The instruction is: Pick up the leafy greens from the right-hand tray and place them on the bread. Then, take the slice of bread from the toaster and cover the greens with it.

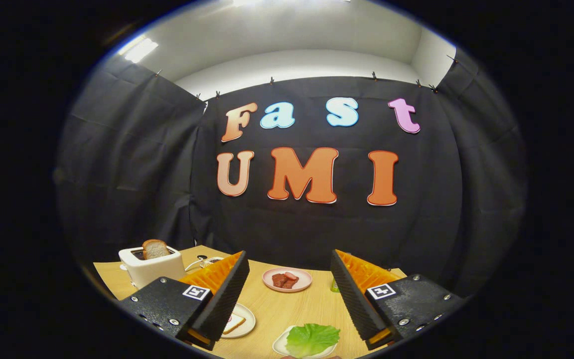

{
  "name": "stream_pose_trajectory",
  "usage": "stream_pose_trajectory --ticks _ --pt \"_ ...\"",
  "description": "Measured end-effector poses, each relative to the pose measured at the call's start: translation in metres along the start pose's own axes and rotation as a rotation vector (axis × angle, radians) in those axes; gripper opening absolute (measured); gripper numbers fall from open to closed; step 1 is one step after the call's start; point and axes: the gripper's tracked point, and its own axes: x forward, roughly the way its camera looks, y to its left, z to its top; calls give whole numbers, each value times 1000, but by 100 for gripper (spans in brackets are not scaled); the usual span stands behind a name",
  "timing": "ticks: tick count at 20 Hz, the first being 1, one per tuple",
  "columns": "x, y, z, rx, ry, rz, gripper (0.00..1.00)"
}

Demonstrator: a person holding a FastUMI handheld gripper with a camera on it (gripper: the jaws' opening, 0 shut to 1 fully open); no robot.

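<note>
Lettuce [312, 339] lies on its tray [281, 345] at the tabletop's [292, 306] near edge, under wide-open, empty gripper [291, 291]. First pickup not begun; next, dip down and pinch the leaf.

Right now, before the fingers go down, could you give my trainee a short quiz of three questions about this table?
1. True or false: the gripper has its fingers wide apart, holding nothing.
2. Which thing lies nearest between the fingers: A) the green lettuce leaf on a white plate, B) the pink plate with red meat slices, C) the white toaster with a brown bread slice standing in it?
3. Fill in: beside the left finger, the flat bread slice lies on a white ____.

Key: 1 true; 2 A; 3 plate.
</note>
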Motion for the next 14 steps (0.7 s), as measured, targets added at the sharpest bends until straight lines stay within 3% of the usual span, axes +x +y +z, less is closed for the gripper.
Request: stream_pose_trajectory --ticks 3,14 --pt "6 -16 -15 27 68 -42 99" --pt "26 -26 -101 67 384 -29 99"
